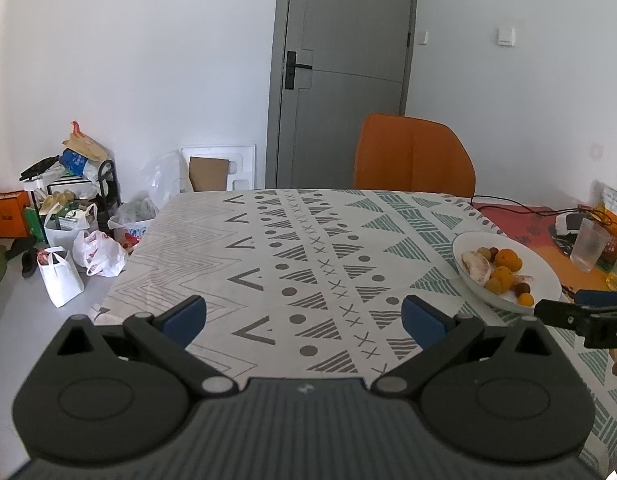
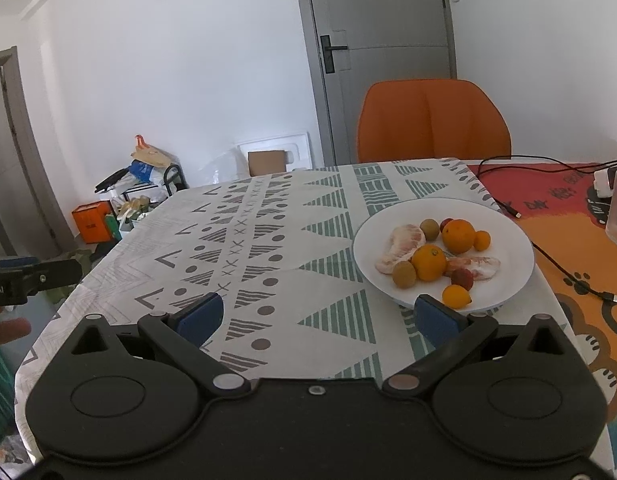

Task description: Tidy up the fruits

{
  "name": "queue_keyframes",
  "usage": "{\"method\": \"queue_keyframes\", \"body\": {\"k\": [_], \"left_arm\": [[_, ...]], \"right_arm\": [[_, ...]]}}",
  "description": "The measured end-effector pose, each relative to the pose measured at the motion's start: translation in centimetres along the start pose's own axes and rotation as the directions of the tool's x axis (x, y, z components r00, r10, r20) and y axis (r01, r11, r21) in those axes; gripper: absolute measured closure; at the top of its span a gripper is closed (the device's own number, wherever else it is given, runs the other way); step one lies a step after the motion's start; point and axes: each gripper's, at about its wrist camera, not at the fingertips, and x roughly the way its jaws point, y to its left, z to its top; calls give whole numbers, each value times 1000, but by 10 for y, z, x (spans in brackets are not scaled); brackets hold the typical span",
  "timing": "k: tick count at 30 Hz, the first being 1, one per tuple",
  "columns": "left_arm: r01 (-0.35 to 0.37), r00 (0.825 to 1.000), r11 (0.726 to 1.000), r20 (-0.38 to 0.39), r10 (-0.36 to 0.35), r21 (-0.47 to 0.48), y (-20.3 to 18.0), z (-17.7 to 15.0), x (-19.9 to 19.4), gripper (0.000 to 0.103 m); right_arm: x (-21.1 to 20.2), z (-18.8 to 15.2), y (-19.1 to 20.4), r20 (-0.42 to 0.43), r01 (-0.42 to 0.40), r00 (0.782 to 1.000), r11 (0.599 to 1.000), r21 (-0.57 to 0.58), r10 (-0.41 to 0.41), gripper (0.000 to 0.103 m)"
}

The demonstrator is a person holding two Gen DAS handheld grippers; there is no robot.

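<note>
A patterned tablecloth (image 2: pixel 268 240) covers the table, with an orange chair (image 2: pixel 432 120) at 12 o'clock behind it. The white plate (image 2: pixel 508 240) at 1 o'clock in the right wrist view holds 2 oranges (image 2: pixel 458 235), pomelo segments (image 2: pixel 404 246) and small fruits. The left gripper (image 1: pixel 304 316) and right gripper (image 2: pixel 320 314) hover above the cloth, jaws wide, holding nothing.

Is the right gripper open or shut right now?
Open. The right gripper has its blue pads spread wide, holding nothing, just short of the white plate.

One plate (image 2: pixel 508 216), two oranges (image 2: pixel 458 235), one chair (image 2: pixel 432 120)
</note>
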Motion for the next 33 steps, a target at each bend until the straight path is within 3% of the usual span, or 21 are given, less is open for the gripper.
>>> {"method": "queue_keyframes", "body": {"k": [33], "left_arm": [[-13,1000,1000,1,13,-16,3,1,-8,0]], "right_arm": [[-5,0,7,13,-7,1000,1000,-11,7,0]]}}
